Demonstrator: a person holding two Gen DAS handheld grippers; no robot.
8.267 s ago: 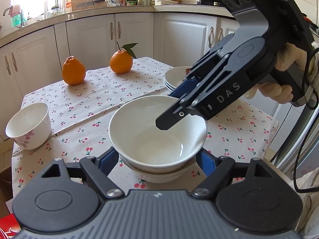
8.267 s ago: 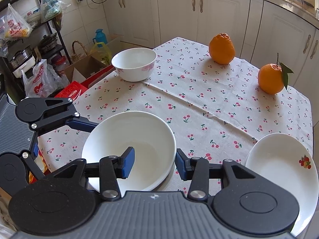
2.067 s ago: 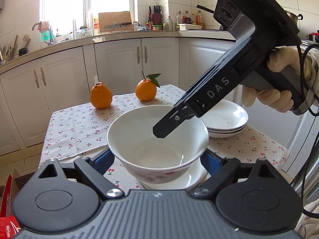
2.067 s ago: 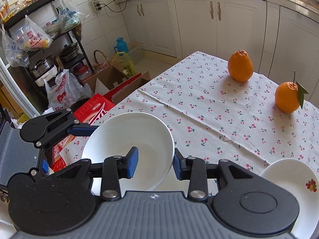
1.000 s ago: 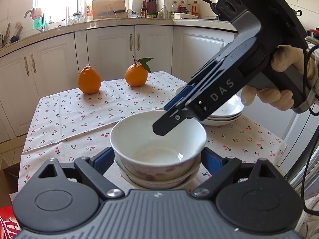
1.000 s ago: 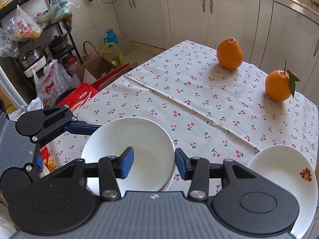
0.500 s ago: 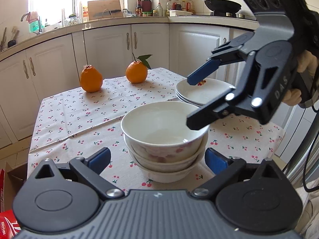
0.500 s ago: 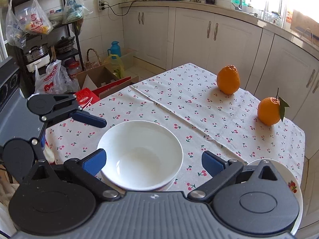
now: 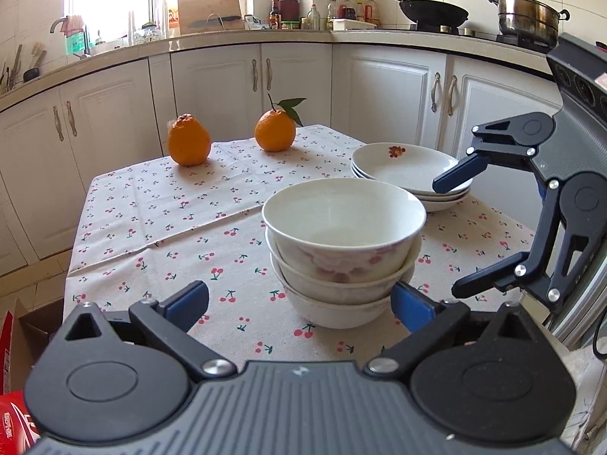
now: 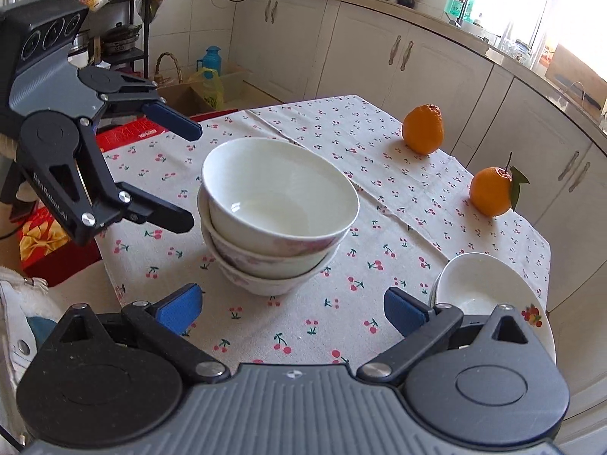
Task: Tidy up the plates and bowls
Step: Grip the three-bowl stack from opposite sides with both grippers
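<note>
White bowls (image 9: 343, 250) sat stacked w/ plates (image 9: 411, 170) far right, both grippers (image 9: 299, 301) (image 10: 290, 309) spread wide, empty; stacking looked done, next prob. pull clear.

Left gripper (image 9: 299, 303) and right gripper (image 10: 290, 305) wide apart, unloaded.

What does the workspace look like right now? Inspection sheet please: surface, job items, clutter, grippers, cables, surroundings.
Surface: table under a cherry-print cloth, creased across the middle.
Job's things: bowl stack of three nested bowls near the front edge; plate stack behind it to the right, apart from it.
Clutter: two oranges at the far side, one with a leaf.
Grippers: left gripper with jaws open, empty, just short of the bowl stack; right gripper with jaws open, empty, clear of both stacks.
Cables: dark cable at the right edge.
Surroundings: white cabinets, wok and steel pot on the stove, red boxes on the floor.
</note>
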